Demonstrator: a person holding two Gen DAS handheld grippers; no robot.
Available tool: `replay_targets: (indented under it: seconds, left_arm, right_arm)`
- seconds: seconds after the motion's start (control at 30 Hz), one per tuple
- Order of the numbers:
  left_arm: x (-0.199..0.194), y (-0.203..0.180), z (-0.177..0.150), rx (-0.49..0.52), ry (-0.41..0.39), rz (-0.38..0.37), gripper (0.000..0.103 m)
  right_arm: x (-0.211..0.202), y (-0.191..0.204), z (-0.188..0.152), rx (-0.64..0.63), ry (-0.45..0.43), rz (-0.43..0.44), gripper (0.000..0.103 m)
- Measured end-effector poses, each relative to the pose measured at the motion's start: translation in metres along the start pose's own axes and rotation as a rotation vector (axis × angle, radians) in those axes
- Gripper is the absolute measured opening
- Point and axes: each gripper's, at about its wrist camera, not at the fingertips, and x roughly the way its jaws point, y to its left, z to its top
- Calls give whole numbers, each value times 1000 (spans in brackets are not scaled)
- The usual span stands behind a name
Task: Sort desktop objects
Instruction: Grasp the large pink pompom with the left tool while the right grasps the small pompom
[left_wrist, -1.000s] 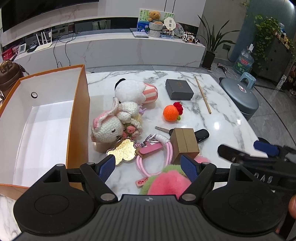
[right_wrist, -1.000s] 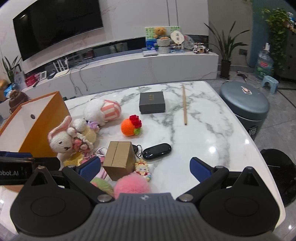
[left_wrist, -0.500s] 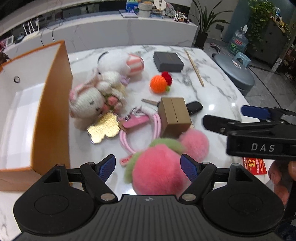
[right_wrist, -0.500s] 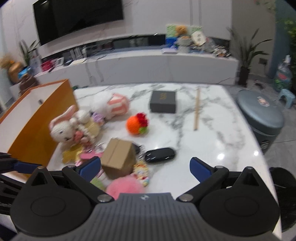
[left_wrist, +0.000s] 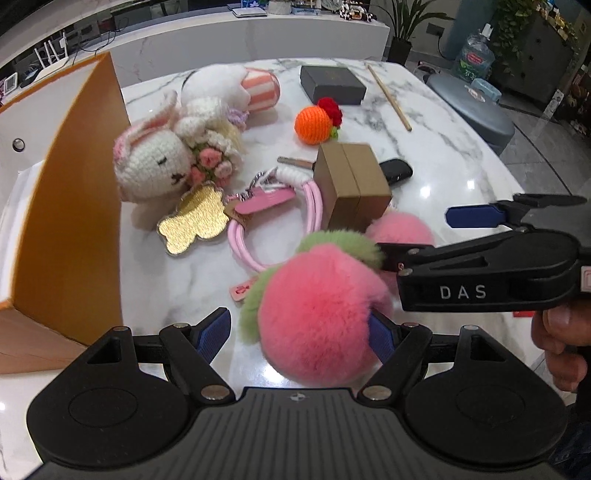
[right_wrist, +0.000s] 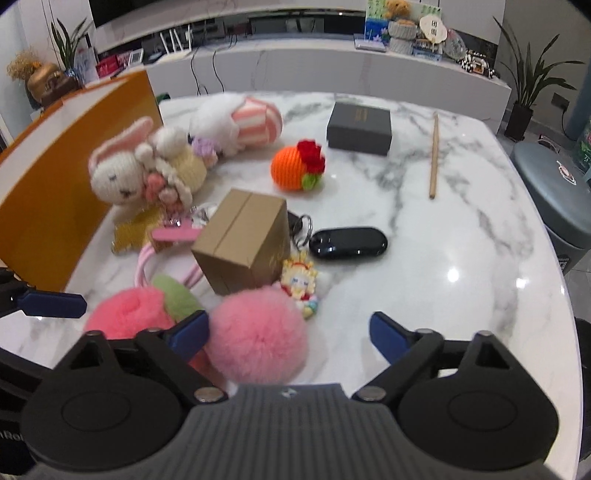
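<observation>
Both grippers are working the near edge of the marble table (right_wrist: 461, 236), where 2 pompoms sit: the left gripper (left_wrist: 297, 332) is spread around the peach pompom (left_wrist: 321, 314), not yet pinching, while the right gripper (right_wrist: 290, 330), jaws just narrowing, is straddling the pink pompom (right_wrist: 258, 332), presumably bound for the orange box (left_wrist: 74, 206) alongside

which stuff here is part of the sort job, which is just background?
Part of the job:
- peach pompom, between the left gripper fingers
- pink pompom, at the right gripper
- crochet bunny
- cardboard box
- orange crochet ball
- black key fob
- orange bin

Background:
- grey stool
- potted plant
- teddy bear on the counter
</observation>
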Motion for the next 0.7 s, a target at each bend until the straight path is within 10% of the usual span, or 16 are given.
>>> replay_targets:
  seconds: [0.47,0.7]
  left_arm:
    - [15,-1,-3,29,-48,-24,90]
    - [17,-20,-11,175,-132,53,69]
  right_arm:
    - [18,13,-2,-71,38,-1,55]
    - [17,17,-4,-133,28,-4,29]
